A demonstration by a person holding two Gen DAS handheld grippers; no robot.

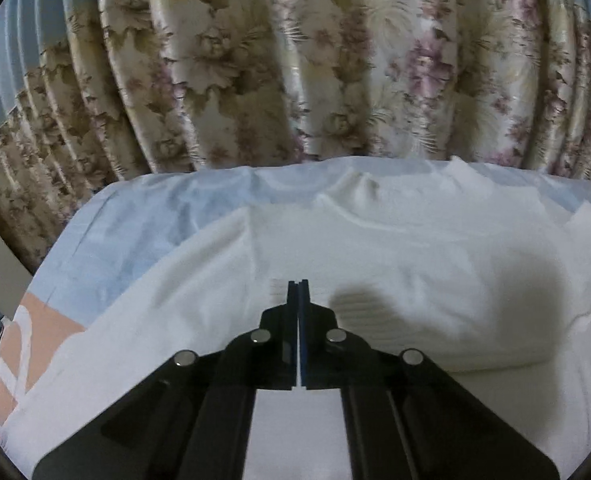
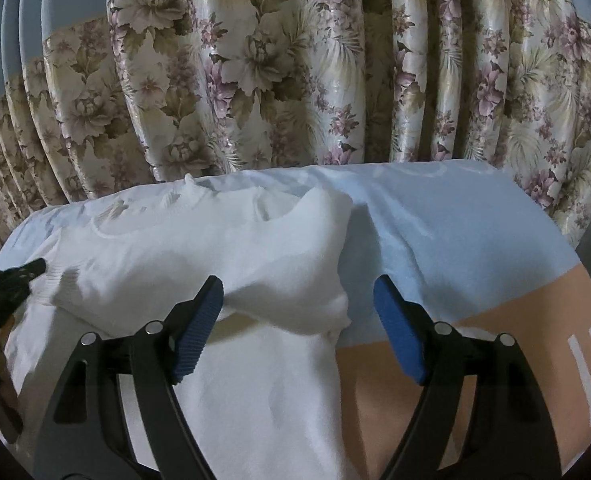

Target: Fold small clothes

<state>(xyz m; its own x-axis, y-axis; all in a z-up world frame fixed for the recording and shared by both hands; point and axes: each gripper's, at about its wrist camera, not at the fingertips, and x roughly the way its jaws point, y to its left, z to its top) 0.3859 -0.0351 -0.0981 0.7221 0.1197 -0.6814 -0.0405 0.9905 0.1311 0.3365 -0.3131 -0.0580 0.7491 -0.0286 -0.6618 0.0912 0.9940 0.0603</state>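
Knitwear fills most of what you see: a white knitted garment (image 1: 375, 264) lies spread over a surface covered by a pale blue sheet (image 1: 143, 216) with a peach band (image 2: 495, 344) that carries large white letters, and you cannot tell whether a bench or a bed is underneath. Your left hand-held gripper (image 1: 298, 286) has its two fingers pressed together with only a thin slit between them, and its tips sit low over a ribbed edge of the garment; whether any cloth is pinched in that slit is not clear from the left wrist view. The garment runs ahead of those tips and off to both sides, its folded-over part lying to their right under a dark shadow. Your right hand-held gripper (image 2: 297, 312) stands wide apart, its blue pads (image 2: 199, 328) held on either side of a bunched, folded lump of the same white garment, which sits between and just beyond the fingertips; the left pad is right against the cloth, while the right pad hangs over the peach band, apart from the garment's edge. In the right wrist view the tip of your left hand-held gripper shows at the far left edge, resting at the garment's ribbed border. Behind the surface hangs a floral curtain (image 2: 295, 72) in heavy pleats, cream with mauve and olive flowers.
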